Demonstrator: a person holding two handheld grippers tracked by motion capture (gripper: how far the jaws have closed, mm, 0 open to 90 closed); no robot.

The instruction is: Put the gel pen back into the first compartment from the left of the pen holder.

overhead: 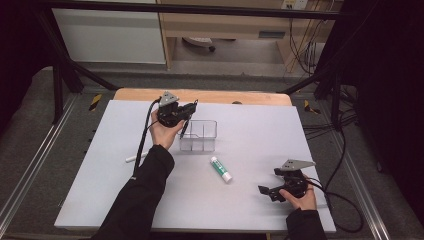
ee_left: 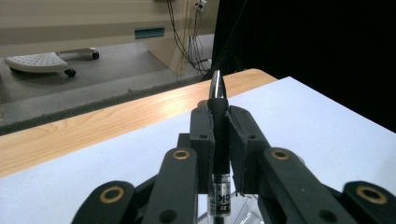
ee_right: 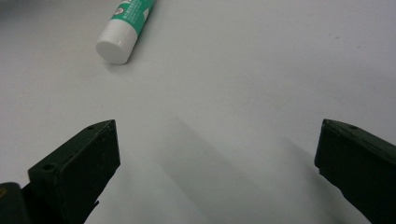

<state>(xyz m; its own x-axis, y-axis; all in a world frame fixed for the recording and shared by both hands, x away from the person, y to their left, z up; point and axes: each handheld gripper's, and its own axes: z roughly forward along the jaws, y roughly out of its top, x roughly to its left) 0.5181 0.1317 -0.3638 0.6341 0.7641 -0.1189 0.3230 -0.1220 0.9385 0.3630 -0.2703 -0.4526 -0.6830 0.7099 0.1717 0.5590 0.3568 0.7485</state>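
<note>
At the near right corner of the white table, a person's right hand holds the right gripper low over the surface, its jaws spread wide with nothing between them; in the right gripper view only bare tabletop lies between the two black jaws. Just beyond it, toward the middle of the table, a glue stick with a green and white label lies on its side, its white cap end toward the right gripper. In the right gripper view the glue stick sits at the upper left, apart from the jaws.

To the left, a white pen-like object rests on the table beside the person's dark left sleeve.

Farther back, a clear plastic organizer with dividers stands upright near the middle of the table. The left gripper, raised in the left hand at the organizer's left rear corner, is clamped on a black pen that angles downward toward the box. In the left gripper view the jaws squeeze the black pen at mid-barrel, its tip pointing away over the table's wooden far edge.
</note>
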